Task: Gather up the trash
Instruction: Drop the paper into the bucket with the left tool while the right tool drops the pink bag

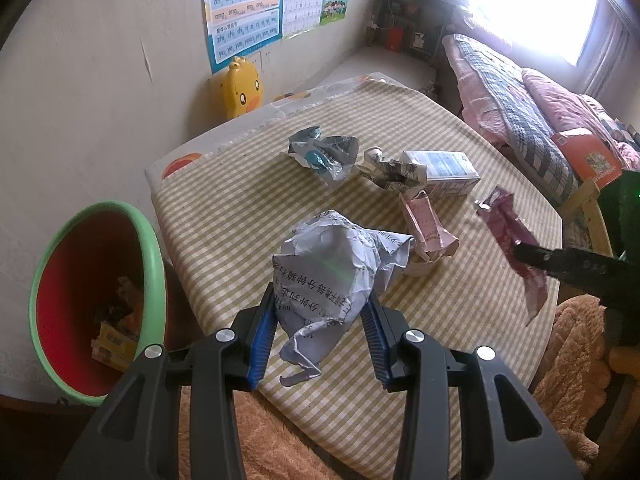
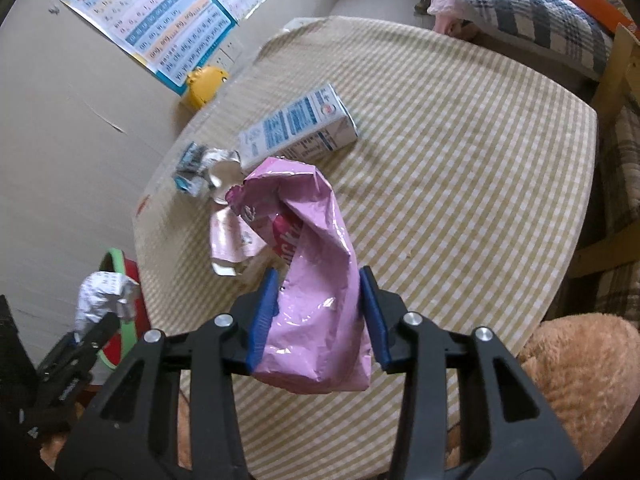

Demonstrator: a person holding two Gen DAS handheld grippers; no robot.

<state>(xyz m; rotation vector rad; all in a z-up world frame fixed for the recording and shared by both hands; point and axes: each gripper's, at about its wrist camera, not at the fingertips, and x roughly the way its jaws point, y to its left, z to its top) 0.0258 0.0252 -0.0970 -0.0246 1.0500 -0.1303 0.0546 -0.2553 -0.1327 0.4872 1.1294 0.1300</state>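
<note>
The left gripper [image 1: 320, 320] was clamped on a crumpled ball of printed paper [image 1: 332, 268], its blue pads [image 1: 262, 332] pressing both sides of the ball, which hung over the near edge of the table [image 1: 224, 208] with its checked cloth. Just off the table's left edge stood a green-rimmed red bin [image 1: 100, 296] with some scraps already lying in its bottom. The right gripper [image 2: 320, 312] had closed on a pink foil snack bag [image 2: 316, 280], the pads squeezing its lower half while the rest of the bag stood up crumpled between them, clear of the cloth and over the near right part of the table. On the table lay a blue-and-white milk carton [image 2: 296, 128] on its side toward the middle, a pale pink flattened wrapper [image 2: 232, 240] near the table's middle, and a silvery crumpled wrapper [image 2: 204, 168] nearer the far left edge. A fuzzy tan plush [image 2: 580, 380] sat by the near right corner.
</note>
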